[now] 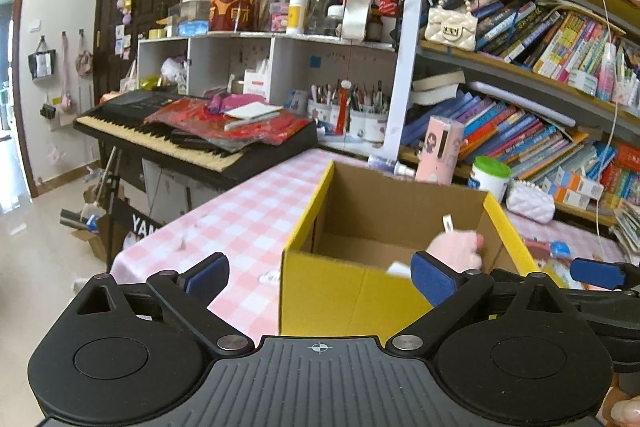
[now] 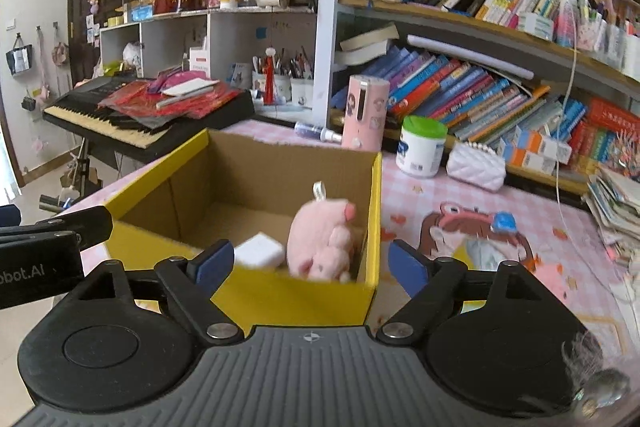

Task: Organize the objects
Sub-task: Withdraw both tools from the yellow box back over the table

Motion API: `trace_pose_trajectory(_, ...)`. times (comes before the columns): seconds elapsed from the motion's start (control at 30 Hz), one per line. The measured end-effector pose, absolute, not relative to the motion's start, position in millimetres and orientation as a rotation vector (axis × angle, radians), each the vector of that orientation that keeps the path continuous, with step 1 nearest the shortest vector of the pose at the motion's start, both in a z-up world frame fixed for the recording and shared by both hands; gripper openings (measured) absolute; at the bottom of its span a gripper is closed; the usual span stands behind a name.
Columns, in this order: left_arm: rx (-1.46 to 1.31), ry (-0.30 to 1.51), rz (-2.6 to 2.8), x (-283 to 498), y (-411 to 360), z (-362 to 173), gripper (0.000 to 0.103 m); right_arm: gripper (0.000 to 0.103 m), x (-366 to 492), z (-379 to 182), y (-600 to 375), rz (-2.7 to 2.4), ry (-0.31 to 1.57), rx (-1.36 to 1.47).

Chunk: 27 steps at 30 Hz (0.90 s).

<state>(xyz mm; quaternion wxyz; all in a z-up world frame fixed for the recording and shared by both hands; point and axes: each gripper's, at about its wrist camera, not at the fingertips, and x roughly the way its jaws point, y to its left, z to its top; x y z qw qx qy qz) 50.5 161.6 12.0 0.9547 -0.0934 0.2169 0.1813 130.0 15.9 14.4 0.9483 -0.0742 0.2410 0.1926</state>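
Observation:
A yellow cardboard box (image 2: 280, 299) stands open on the pink checked tablecloth (image 1: 240, 219). Inside it lie a pink plush toy (image 2: 324, 239) and a white block (image 2: 260, 249). In the left wrist view the box (image 1: 340, 291) shows only part of the plush toy (image 1: 456, 247) and the block (image 1: 398, 269). My left gripper (image 1: 320, 275) is open just before the box's near wall, nothing between its pads. My right gripper (image 2: 311, 263) is open too, in front of the box's near right corner, apart from the toy.
Behind the box stand a pink cylinder (image 2: 366, 111), a green-lidded white jar (image 2: 422, 147), a white quilted purse (image 2: 476, 167) and a spray bottle (image 2: 318, 131). A piano keyboard (image 2: 120, 115) sits beyond the table's left edge. Bookshelves (image 2: 500, 99) fill the right.

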Motion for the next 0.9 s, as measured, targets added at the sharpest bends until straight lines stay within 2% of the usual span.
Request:
trace_pose_trajectory(0.5, -0.195, 0.523, 0.332, -19, 154, -2, 0.099, 0.087, 48, -10, 12, 0.401, 0.590, -0.160)
trace_pose_trajectory(0.9, -0.190, 0.553, 0.226, -39, 134, -9, 0.099, 0.089, 12, -18, -6, 0.350, 0.626, -0.146)
